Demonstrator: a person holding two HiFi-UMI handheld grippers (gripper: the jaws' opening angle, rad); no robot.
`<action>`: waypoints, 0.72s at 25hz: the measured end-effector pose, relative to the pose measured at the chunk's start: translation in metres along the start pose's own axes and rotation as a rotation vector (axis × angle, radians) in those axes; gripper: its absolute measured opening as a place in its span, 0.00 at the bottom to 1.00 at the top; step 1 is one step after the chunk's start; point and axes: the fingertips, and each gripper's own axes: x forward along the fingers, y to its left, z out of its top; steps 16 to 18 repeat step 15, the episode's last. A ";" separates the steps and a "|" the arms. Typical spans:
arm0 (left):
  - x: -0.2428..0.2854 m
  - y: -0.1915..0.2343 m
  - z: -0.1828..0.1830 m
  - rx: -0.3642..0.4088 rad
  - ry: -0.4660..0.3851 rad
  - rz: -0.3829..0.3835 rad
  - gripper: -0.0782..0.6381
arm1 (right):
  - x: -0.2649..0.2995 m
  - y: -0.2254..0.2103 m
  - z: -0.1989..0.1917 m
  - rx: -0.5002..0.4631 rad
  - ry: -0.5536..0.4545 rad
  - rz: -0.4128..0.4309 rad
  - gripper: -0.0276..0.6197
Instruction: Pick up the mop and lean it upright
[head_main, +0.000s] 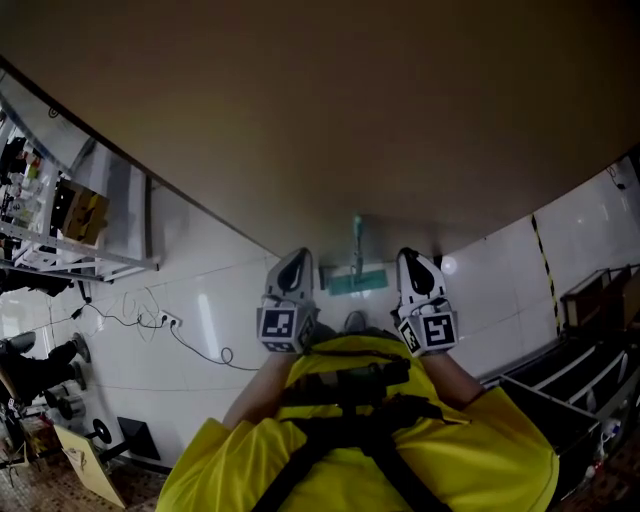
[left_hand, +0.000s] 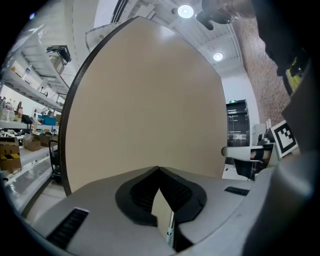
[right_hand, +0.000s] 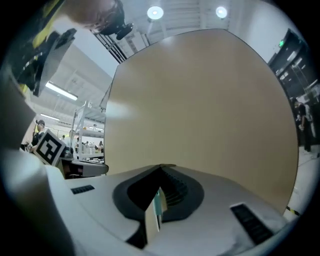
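The mop stands upright against the beige panel (head_main: 330, 110). Its teal flat head (head_main: 354, 283) rests on the white floor and its handle (head_main: 357, 232) leans on the panel. My left gripper (head_main: 296, 257) and right gripper (head_main: 410, 255) are raised on either side of the mop head, apart from it. In the left gripper view the left gripper (left_hand: 159, 169) has its tips meeting, with a sliver of the mop (left_hand: 170, 231) showing below them. The right gripper (right_hand: 161, 167) is likewise shut and empty, with a teal strip of the mop (right_hand: 159, 202) behind it.
A metal shelf rack (head_main: 60, 250) stands at the left, with a power strip and loose cable (head_main: 165, 320) on the floor. Cardboard (head_main: 85, 460) lies at the lower left. A black-and-yellow strip (head_main: 545, 260) and dark racks (head_main: 590, 300) are at the right.
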 end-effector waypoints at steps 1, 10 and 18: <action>0.002 -0.002 0.000 -0.001 0.000 -0.004 0.11 | 0.004 -0.001 -0.003 0.006 0.005 -0.002 0.05; 0.003 0.001 -0.006 0.007 0.026 0.001 0.11 | 0.022 0.007 -0.018 0.037 0.053 0.037 0.05; 0.007 0.006 -0.003 0.009 0.025 0.000 0.11 | 0.032 0.011 -0.020 0.039 0.067 0.036 0.05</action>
